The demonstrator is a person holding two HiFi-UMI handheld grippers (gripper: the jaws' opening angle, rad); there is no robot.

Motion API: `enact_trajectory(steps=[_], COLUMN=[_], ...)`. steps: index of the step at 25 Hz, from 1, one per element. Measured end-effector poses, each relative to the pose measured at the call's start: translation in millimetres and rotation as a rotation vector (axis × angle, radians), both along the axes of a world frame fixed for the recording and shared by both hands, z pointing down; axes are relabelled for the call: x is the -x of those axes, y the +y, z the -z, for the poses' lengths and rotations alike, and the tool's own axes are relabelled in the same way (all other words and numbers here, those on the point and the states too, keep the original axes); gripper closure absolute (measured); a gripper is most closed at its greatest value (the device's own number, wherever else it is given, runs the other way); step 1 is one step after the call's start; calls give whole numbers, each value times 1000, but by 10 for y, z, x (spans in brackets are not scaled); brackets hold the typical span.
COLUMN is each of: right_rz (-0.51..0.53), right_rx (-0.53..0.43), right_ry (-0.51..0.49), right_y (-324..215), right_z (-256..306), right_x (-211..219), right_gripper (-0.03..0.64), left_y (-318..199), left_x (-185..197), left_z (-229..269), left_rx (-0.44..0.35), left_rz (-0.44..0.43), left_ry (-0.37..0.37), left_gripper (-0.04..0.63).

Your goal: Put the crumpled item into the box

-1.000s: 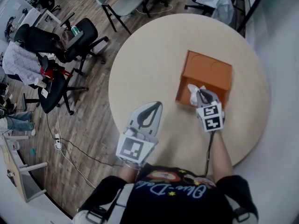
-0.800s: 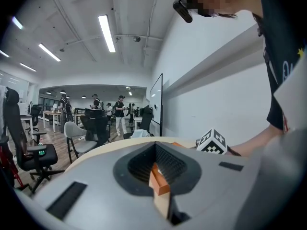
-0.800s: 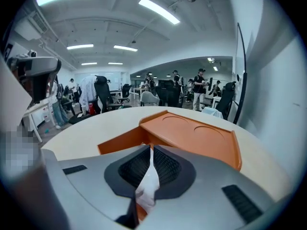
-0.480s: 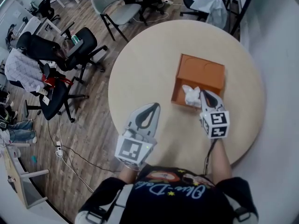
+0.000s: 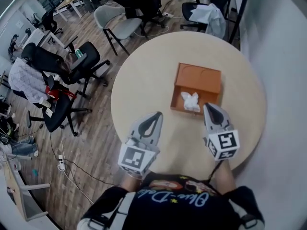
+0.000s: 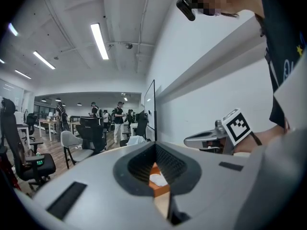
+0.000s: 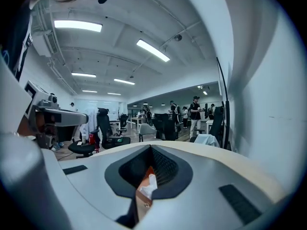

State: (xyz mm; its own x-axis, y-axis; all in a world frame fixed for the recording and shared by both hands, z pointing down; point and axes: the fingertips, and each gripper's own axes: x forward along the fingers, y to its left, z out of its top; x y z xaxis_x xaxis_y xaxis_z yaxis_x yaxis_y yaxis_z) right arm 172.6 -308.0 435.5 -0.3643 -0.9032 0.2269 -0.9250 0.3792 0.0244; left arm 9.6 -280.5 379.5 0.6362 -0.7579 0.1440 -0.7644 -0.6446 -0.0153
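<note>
Right gripper (image 5: 209, 110): you hold its jaws together with nothing between them, tip just short of the orange box's (image 5: 196, 75) near wall.
Left gripper (image 5: 154, 118): your jaws here are also closed and empty, over the round desk (image 5: 139, 80), left of the box and apart from it.
Crumpled white paper (image 5: 190, 101): lies inside the box, at its near end.
Box: open-topped, resting on the desk.

left tongs (image 5: 156, 115) and right tongs (image 5: 207, 106) both closed, empty, pointing forward
</note>
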Motion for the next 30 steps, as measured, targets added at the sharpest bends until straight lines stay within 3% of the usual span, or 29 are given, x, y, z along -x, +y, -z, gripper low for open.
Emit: enact_trajectory(steps=[16,30], right_rz=[137,156], right_rx=[-150,-115], right_ry=[-49,-70], right_y=[916,1304], right_z=[650,592], right_x=[172,71], right_gripper=[617,617], left_y=[571,909], left_x=[-287,-447], left_z=[145,144], left_rx=[-43,-48], left_rz=[-45,-40], left_ry=[-7,-3], left_gripper=[603,603])
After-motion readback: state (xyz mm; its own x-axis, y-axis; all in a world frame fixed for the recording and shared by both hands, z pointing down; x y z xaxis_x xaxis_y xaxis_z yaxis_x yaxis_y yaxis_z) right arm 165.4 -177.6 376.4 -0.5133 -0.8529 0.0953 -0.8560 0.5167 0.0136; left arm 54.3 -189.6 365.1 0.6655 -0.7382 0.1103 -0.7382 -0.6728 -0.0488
